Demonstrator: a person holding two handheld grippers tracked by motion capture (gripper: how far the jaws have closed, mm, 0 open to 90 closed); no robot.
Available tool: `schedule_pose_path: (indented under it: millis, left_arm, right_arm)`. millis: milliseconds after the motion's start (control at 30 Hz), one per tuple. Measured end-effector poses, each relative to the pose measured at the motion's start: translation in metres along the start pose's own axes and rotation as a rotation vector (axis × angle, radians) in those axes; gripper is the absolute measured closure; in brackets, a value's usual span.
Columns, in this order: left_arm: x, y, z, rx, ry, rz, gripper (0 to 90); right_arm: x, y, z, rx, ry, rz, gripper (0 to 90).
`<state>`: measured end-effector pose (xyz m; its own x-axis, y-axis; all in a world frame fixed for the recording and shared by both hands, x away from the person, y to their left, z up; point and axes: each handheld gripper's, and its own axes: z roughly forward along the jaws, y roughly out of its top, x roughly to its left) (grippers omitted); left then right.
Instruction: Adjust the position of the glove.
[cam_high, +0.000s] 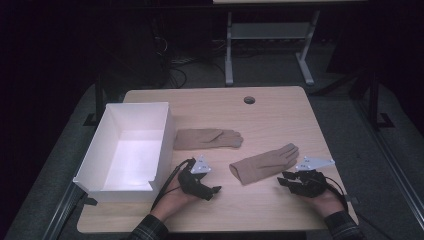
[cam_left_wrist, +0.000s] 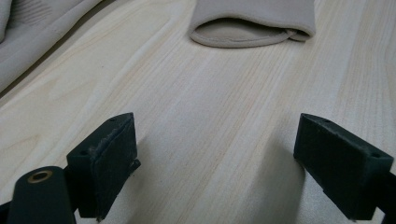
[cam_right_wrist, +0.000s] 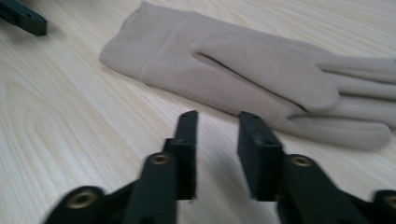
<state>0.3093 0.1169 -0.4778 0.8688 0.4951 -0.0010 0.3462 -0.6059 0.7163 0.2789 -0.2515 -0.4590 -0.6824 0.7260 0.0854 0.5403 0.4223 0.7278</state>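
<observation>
Glove (cam_high: 265, 164), beige, soft knit, lying flat on table (cam_high: 270, 115), centre-right, cuff toward near-left. Left gripper (cam_high: 212, 191) fingers wide apart, empty. Right gripper (cam_high: 283, 182) fingers narrowly parted, empty, just right of glove.

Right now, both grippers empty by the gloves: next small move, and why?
Probably ease the right hand-held gripper forward onto the near glove. Its jaws stand slightly apart with nothing between, pointing at the glove flat on the table, just short of it.
</observation>
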Motion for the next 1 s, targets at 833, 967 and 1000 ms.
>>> schedule_pose_path:
  millis: [833, 967, 1000]
  left_arm:
    - [-0.001, 0.0, 0.0, -0.008, -0.001, -0.009, 12.5]
    - [0.0, 0.0, 0.0, -0.004, 0.0, -0.006, 12.5]
    - [-0.001, 0.0, 0.0, -0.007, 0.001, -0.009, 12.5]
  right_arm:
    - [0.02, 0.037, 0.022, -0.04, 0.101, -0.064, 89.9]
    - [0.026, 0.043, 0.032, -0.033, 0.116, -0.078, 89.9]
    - [0.029, 0.046, 0.038, -0.031, 0.123, -0.096, 89.9]
